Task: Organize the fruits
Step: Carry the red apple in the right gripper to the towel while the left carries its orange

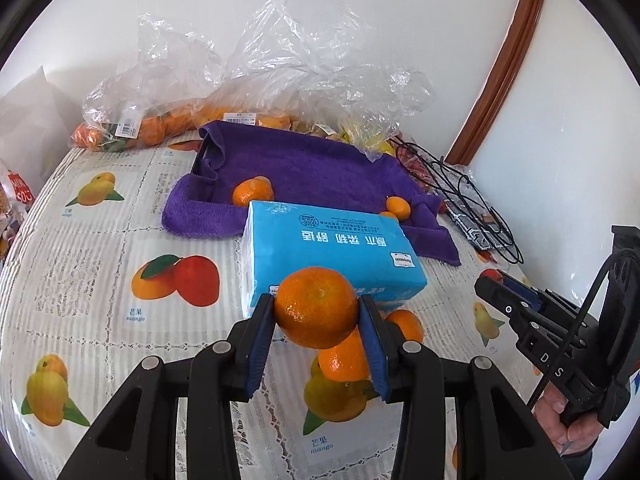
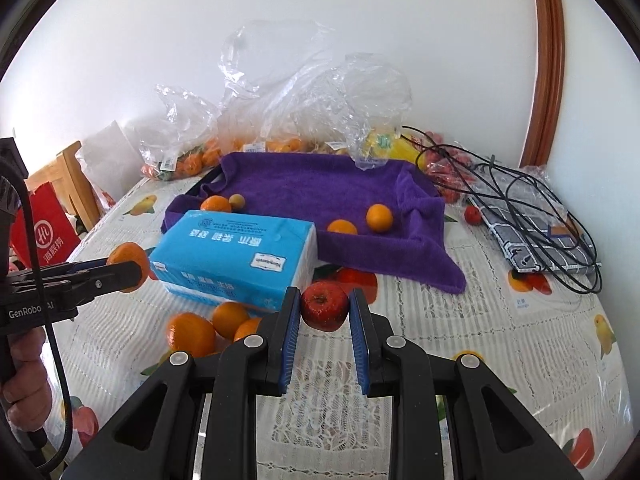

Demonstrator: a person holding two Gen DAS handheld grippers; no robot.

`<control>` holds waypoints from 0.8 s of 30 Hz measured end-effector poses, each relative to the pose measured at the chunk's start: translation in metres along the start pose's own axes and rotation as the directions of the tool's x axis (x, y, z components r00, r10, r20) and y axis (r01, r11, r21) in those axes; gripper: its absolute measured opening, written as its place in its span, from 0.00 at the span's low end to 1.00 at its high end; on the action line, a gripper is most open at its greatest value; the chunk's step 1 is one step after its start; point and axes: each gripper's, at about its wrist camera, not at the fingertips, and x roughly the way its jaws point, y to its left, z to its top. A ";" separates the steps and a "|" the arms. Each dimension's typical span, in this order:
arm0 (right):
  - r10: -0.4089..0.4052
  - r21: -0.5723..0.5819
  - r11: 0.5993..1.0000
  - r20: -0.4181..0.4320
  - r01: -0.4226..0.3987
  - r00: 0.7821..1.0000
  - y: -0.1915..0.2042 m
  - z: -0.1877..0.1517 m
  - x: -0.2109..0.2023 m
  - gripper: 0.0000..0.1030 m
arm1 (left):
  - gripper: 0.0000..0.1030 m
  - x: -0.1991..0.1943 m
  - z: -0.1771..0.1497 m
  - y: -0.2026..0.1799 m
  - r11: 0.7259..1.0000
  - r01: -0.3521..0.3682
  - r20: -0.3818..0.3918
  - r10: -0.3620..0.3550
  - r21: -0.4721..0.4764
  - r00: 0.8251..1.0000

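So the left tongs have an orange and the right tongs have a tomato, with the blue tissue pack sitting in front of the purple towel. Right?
Not quite: in the right wrist view the right tongs bracket a red apple, not a tomato. The left tongs do hold an orange, and the blue tissue pack does sit before the purple towel.

A glossy mandarin [image 1: 316,307] is pinched between the left tongs [image 1: 317,312], above the table near the blue tissue pack [image 1: 332,252]. A red apple [image 2: 325,306] sits just before that pack, three loose mandarins [image 2: 216,326] beside it.

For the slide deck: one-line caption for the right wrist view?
Right claw open around a red apple on the table; left claw holds a mandarin beside the blue tissue pack.
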 end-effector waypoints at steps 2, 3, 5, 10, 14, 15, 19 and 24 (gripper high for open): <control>0.007 -0.002 1.000 0.003 -0.007 1.000 0.002 0.002 0.001 0.24 | 0.39 -0.001 0.003 -0.002 1.000 -0.006 0.011 0.006 0.002 1.000; 0.009 -0.004 1.000 0.003 -0.009 1.000 0.003 0.004 0.003 0.24 | 0.39 -0.001 0.004 -0.002 1.000 -0.005 0.014 0.005 0.004 1.000; 0.010 -0.005 1.000 0.000 -0.010 1.000 0.005 0.007 0.005 0.24 | 0.39 -0.002 0.006 -0.002 1.000 -0.001 0.019 0.001 -0.004 1.000; 0.020 -0.004 1.000 0.005 -0.020 1.000 0.008 0.010 0.006 0.24 | 0.39 -0.005 0.010 -0.003 1.000 0.008 0.031 -0.008 0.003 0.999; 0.023 0.000 1.000 -0.002 -0.023 1.000 0.009 0.012 0.008 0.24 | 0.39 -0.002 0.013 -0.003 1.000 0.003 0.028 -0.003 0.001 1.000; 0.024 0.002 1.000 -0.003 -0.024 1.000 0.009 0.012 0.009 0.24 | 0.39 -0.001 0.014 -0.002 1.000 0.005 0.024 -0.005 -0.001 1.000; 0.026 0.004 1.000 -0.001 -0.026 1.000 0.010 0.017 0.009 0.24 | 0.39 0.000 0.018 0.000 1.000 0.014 0.026 -0.013 -0.005 1.000; 0.019 -0.004 1.000 0.010 -0.019 1.000 0.011 0.030 0.010 0.24 | 0.39 0.000 0.027 0.003 1.000 0.026 0.038 -0.026 -0.005 0.999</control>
